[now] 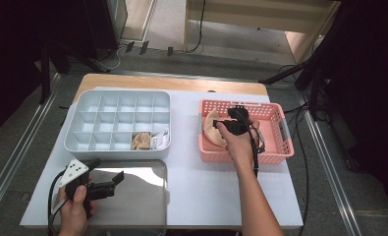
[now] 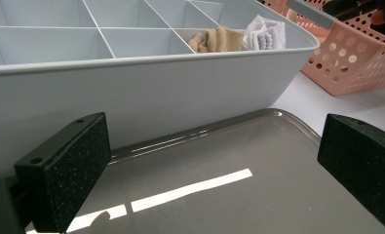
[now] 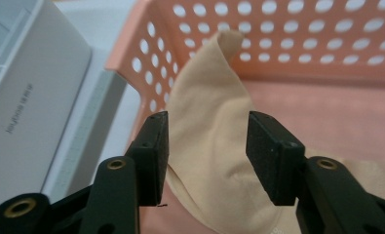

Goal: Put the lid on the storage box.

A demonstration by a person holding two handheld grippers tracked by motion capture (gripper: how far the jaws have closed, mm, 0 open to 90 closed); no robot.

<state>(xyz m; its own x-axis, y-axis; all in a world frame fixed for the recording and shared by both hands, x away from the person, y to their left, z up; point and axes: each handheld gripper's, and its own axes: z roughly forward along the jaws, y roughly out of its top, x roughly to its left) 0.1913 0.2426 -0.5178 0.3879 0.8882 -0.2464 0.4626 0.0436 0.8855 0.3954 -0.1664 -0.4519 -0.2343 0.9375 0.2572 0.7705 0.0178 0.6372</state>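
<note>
**Inspector:** Right tool sits inside the pink perforated basket, right of centre in the high view. Its jaws stand part open astride a raised fold of beige cloth. The left pad looks to graze the fold; the right pad stands clear. No grip yet.

**Clerk:** And the cloth itself?

**Inspector:** It lies crumpled against the basket's left wall, one corner standing up toward the holes. In the high view it shows just left of the hand.

**Clerk:** Left tool?

**Inspector:** Left tool idles at lower left over the metal tray, jaws wide, nothing between them.

**Clerk:** Which step do you judge this to be?

**Inspector:** The pick-up. The grey divided organiser, upper left on the bench, already holds a folded beige piece and a white one in its near row, so sorting cloths into compartments appears to be the work.

**Clerk:** What does the next move call for?

**Inspector:** Close squarely on the fold, low enough to catch both layers. Then lift clear of the basket rim before travelling left.
</note>
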